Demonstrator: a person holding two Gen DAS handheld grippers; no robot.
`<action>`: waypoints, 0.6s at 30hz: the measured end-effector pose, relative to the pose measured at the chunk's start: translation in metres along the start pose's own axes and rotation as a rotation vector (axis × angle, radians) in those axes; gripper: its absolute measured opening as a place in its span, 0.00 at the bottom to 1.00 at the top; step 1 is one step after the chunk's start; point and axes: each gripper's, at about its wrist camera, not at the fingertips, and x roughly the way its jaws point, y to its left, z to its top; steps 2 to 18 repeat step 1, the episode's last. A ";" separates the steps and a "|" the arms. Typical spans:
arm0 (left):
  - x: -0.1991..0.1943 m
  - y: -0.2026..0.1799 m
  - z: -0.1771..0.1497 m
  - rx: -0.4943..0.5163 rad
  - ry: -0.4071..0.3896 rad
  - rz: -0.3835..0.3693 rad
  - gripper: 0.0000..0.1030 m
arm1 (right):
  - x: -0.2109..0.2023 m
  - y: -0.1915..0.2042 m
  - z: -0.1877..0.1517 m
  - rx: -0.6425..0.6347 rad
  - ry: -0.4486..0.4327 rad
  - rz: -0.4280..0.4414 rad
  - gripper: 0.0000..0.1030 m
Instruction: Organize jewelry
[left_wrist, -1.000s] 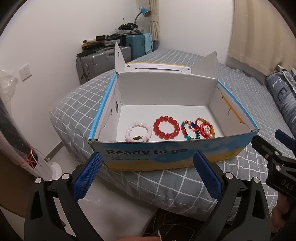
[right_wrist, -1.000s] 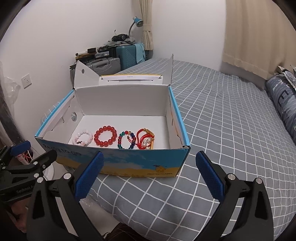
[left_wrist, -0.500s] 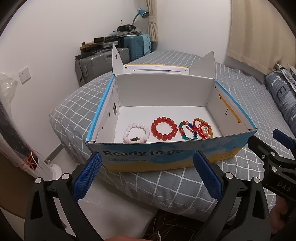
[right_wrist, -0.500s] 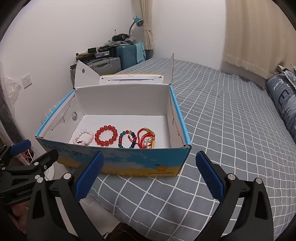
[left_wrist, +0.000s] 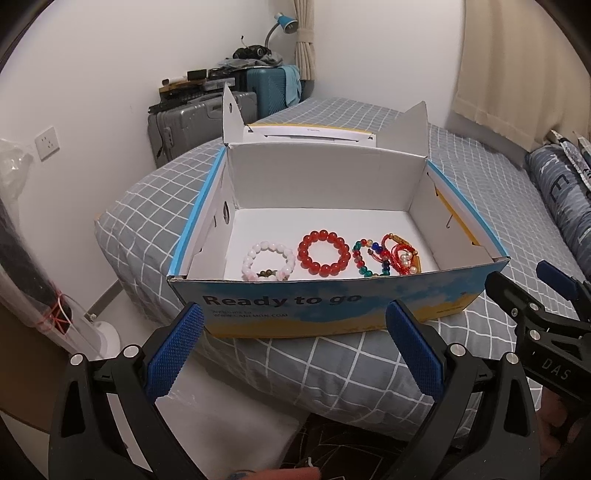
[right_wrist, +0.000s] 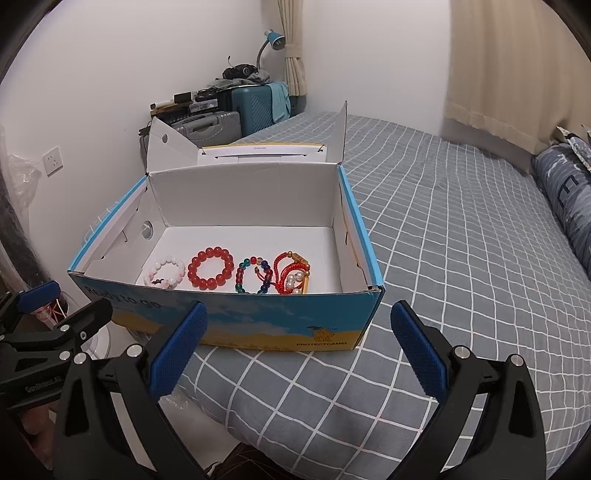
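**Jewelry laid out in the box — little seems left to do**

Jewelry sits in a row along the front of the open box (left_wrist: 325, 302), which rests on the bed (right_wrist: 461, 258) near its corner. From left to right there is a pink bracelet (left_wrist: 268, 260), a red bracelet (left_wrist: 324, 252), a multicolour bracelet (left_wrist: 369, 258) and a red cord piece (left_wrist: 402, 254) with pearls and gold parts. The first two lie apart from each other, each a clean ring. The last two touch or overlap; whether they are tangled cannot be told from either view.

Both tools hang in front of the box, outside it and below its rim. The left tool (left_wrist: 293, 347) has its fingers spread wide and holds nothing; the right tool (right_wrist: 301, 347) is likewise spread and empty. Each shows at the edge of the other's view, so they stand side by side.

No loose jewelry shows on the bed around the box. Judged from this, the sorting is nearly or fully done — what may remain is parting the two pieces at the right, and perhaps closing the lid (left_wrist: 310, 132), which stands folded back behind the box.
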 end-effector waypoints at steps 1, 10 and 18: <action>0.000 0.000 0.000 -0.001 -0.001 0.001 0.94 | 0.000 0.000 0.000 0.000 0.000 0.000 0.93; 0.000 0.000 0.000 -0.001 -0.001 0.001 0.94 | 0.000 0.000 0.000 0.000 0.000 0.000 0.93; 0.000 0.000 0.000 -0.001 -0.001 0.001 0.94 | 0.000 0.000 0.000 0.000 0.000 0.000 0.93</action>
